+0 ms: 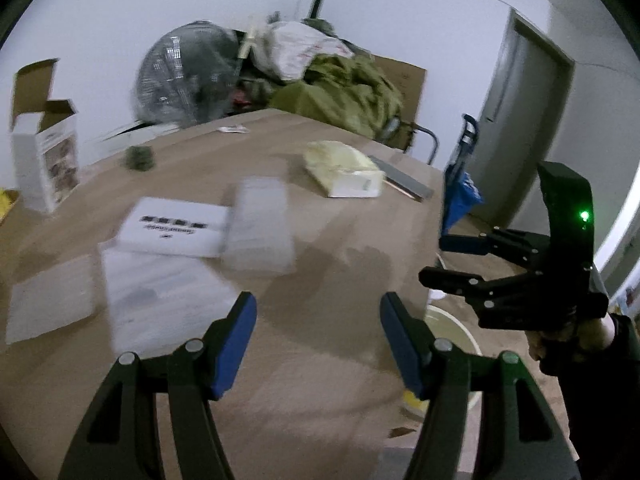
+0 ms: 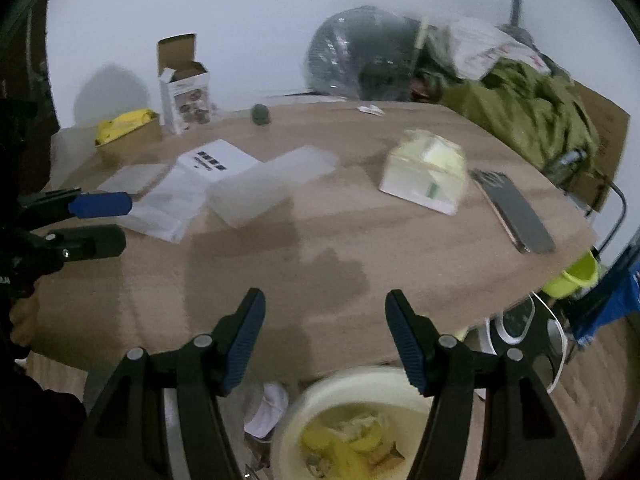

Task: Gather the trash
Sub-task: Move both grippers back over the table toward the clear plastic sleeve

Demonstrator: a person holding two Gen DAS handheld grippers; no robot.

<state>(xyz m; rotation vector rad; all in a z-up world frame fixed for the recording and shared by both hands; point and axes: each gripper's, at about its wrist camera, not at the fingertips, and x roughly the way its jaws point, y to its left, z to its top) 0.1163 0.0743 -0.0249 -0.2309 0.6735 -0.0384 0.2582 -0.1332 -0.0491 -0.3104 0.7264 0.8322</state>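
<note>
Two fisheye views look along hand-held grippers over a light brown table point(image 2: 320, 240). In the left wrist view, the left gripper point(image 1: 318, 344) fills the bottom centre, its blue-padded jaws spread wide with nothing between them, hovering above the table surface. At the right edge of that view the right gripper point(image 1: 460, 258) appears side-on with a green light glowing on its body; its jaws are parted and empty. In the right wrist view, the right gripper's own jaws sit at the bottom centre, also wide apart, and the left gripper shows at the left edge, jaws apart. Directly below the right gripper, at the bottom of that frame beside the table's edge, is a pale round trash bin point(image 2: 332, 388) holding yellow scraps. On the table, left of centre, lie a white booklet point(image 2: 218, 164) with black printing, loose white papers point(image 2: 168, 208), and a frosted plastic case point(image 2: 264, 184), all touching or overlapping. Right of centre sits a crumpled pale yellow tissue pack point(image 2: 428, 172), and further right a dark phone point(image 2: 514, 208) lies flat near the table edge. A small dark green ball point(image 2: 261, 114) rests near the far edge. At the upper left stands an open carton point(image 2: 184, 88) next to a yellow packet point(image 2: 124, 124). Behind the table, at the upper right, are a fan point(image 2: 360, 52) wrapped in plastic and a heap of olive cloth point(image 2: 532, 108).
</note>
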